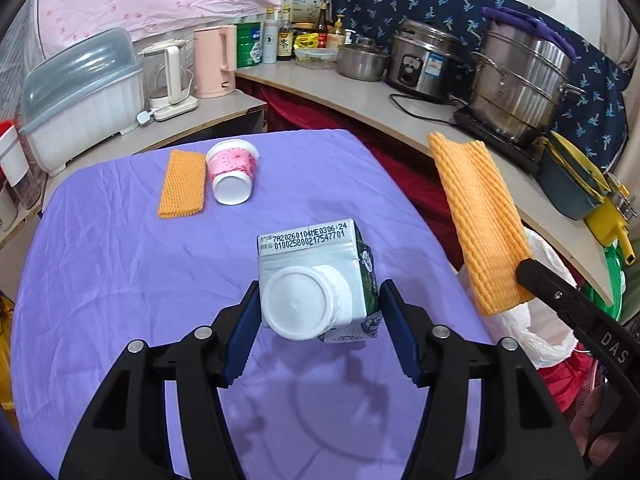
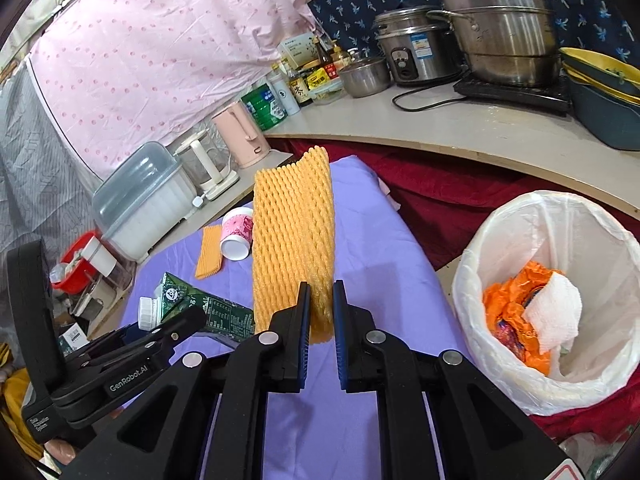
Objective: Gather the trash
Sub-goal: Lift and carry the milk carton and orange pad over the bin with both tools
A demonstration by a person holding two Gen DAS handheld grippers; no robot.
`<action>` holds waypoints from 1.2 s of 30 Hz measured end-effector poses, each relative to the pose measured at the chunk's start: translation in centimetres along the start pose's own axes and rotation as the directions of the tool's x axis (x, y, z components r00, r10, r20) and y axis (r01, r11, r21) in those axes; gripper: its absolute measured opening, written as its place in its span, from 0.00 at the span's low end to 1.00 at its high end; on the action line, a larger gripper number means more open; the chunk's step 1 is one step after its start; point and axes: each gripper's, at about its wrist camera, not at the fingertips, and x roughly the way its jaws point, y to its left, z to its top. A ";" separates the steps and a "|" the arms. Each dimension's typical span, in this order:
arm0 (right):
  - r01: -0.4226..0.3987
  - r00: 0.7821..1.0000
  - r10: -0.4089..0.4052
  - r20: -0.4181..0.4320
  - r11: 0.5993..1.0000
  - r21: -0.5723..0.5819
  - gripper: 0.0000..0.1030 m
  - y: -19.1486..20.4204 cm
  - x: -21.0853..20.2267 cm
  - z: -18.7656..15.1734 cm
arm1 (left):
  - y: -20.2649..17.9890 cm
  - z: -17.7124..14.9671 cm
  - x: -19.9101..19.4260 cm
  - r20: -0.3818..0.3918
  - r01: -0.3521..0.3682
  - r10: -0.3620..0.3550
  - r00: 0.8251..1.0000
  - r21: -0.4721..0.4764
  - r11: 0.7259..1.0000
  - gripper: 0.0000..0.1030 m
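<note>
Taking the white-lined round trash bin [image 2: 560,384] as the landmark: farthest to its left, on the purple-clothed worktop [image 1: 100,280], a flat orange foam net sleeve [image 1: 181,184] lies touching a tipped pink-and-white paper cup [image 1: 232,172]; neither is collected yet. Nearer the bin, the left hand-held gripper [image 1: 320,332] carries a green-and-white drink carton with a white screw cap [image 1: 320,288] clear of the cloth. Its blue pads sit about half open against the carton's sides, the left pad plainly touching, the right at most lightly. Closer still, the right hand-held gripper [image 2: 321,320] is nearly shut, pinching the lower end of a second, longer orange foam net sleeve [image 2: 294,240], which stands up above the jaws. The bin, just right of the worktop's edge, already holds orange wrapping and a white paper wad.

The step in hand looks like the carry. Next, both loads must swing right over the bin's mouth and be let go; the carton's grip seems marginal, so it wants a steady hand.
</note>
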 end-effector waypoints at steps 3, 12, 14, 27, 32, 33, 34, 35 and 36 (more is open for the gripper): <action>0.003 1.000 -0.004 0.019 1.000 0.014 0.11 -1.0 -1.3 -0.1 | -1.6 0.0 -0.8 0.013 0.015 -0.015 1.000 0.019 1.000 0.55; 0.031 0.996 -0.035 0.078 0.998 0.061 0.11 -4.3 -5.1 -0.2 | -6.6 0.0 -2.3 0.029 0.057 -0.060 0.998 0.087 0.995 0.55; 0.041 0.995 -0.049 0.091 0.996 0.081 0.11 -5.5 -6.0 -0.3 | -8.0 0.1 -2.6 0.033 0.067 -0.071 0.997 0.109 0.992 0.55; 0.135 0.975 -0.169 0.144 0.967 0.217 0.11 -14.2 -11.4 -1.6 | -17.6 0.6 -2.4 0.017 0.170 -0.178 0.984 0.222 0.960 0.55; 0.165 0.966 -0.210 0.151 0.950 0.266 0.11 -17.3 -12.8 -2.0 | -21.2 0.6 -1.6 -0.004 0.206 -0.213 0.977 0.262 0.943 0.55; 0.169 0.965 -0.215 0.151 0.947 0.272 0.11 -17.7 -13.0 -2.0 | -22.1 0.6 -1.3 -0.008 0.211 -0.217 0.976 0.273 0.939 0.55; 0.173 0.963 -0.222 0.152 0.945 0.278 0.11 -18.1 -13.1 -2.0 | -22.6 0.5 -1.2 -0.011 0.214 -0.220 0.975 0.279 0.936 0.55; 0.176 0.962 -0.226 0.153 0.942 0.286 0.11 -18.5 -13.3 -2.1 | -23.1 0.5 -1.0 -0.015 0.219 -0.224 0.975 0.284 0.934 0.55; 0.178 0.961 -0.229 0.153 0.940 0.291 0.11 -18.9 -13.4 -2.0 | -23.8 0.5 -0.7 -0.021 0.225 -0.228 0.973 0.289 0.930 0.55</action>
